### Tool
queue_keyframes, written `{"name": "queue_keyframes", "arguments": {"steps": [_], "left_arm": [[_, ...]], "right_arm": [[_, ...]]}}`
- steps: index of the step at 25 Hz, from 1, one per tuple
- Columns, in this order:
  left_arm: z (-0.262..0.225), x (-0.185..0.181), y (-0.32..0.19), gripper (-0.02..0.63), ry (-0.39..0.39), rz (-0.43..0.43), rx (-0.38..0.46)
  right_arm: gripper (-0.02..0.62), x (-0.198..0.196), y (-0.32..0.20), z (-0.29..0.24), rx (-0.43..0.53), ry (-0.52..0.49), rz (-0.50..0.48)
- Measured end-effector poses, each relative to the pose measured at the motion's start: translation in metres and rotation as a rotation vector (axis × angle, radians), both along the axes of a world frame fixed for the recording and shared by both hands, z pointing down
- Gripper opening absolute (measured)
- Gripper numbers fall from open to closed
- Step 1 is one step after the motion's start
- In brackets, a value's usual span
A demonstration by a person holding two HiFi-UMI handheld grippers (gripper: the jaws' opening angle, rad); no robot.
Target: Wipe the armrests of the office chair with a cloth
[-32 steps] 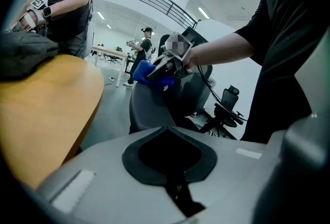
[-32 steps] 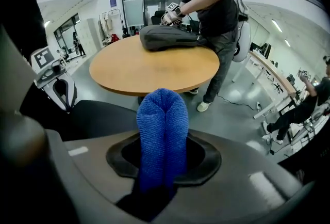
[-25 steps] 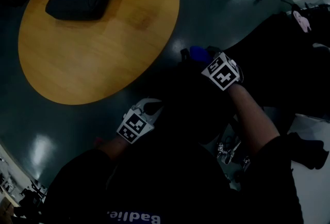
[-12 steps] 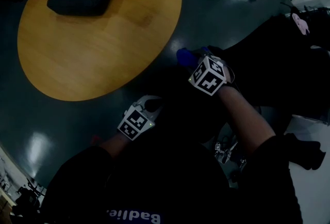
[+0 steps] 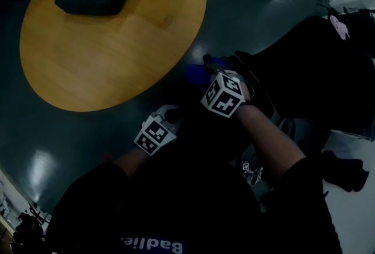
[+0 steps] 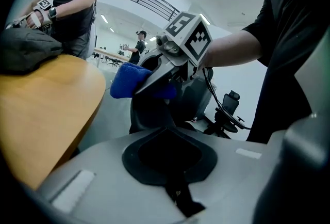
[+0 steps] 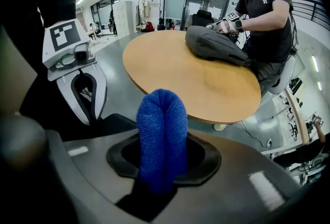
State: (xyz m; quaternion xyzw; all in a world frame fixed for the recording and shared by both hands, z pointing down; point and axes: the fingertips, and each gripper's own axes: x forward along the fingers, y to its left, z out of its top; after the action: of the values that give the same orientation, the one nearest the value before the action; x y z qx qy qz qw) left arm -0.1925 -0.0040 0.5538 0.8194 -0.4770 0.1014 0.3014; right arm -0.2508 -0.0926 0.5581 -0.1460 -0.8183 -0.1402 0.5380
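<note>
Folded blue cloth stands pinched in right tool.

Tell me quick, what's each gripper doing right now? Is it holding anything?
Left gripper: closed, with nothing between its jaws.
Right gripper: closed on the blue cloth.

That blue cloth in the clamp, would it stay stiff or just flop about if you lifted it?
Probably floppy: the blue cloth folds into a soft hump where the right gripper pinches it. Likely light, since it sticks out from that single pinch without drooping. Its fuzzy, looped surface suggests it will not slip easily.
</note>
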Motion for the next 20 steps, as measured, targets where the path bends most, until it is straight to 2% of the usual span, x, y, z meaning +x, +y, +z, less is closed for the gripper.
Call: {"name": "queue_keyframes", "arguments": {"steps": [13, 20], "left_arm": [[0.002, -0.006, 0.002, 0.017, 0.006, -0.009, 0.011], [-0.004, -0.001, 0.003, 0.017, 0.002, -0.018, 0.014]], "right_arm": [[0.132, -0.006, 0.058, 0.0, -0.065, -0.028, -0.017], [0.132, 0.001, 0.085, -0.006, -0.083, -0.024, -0.063]]}}
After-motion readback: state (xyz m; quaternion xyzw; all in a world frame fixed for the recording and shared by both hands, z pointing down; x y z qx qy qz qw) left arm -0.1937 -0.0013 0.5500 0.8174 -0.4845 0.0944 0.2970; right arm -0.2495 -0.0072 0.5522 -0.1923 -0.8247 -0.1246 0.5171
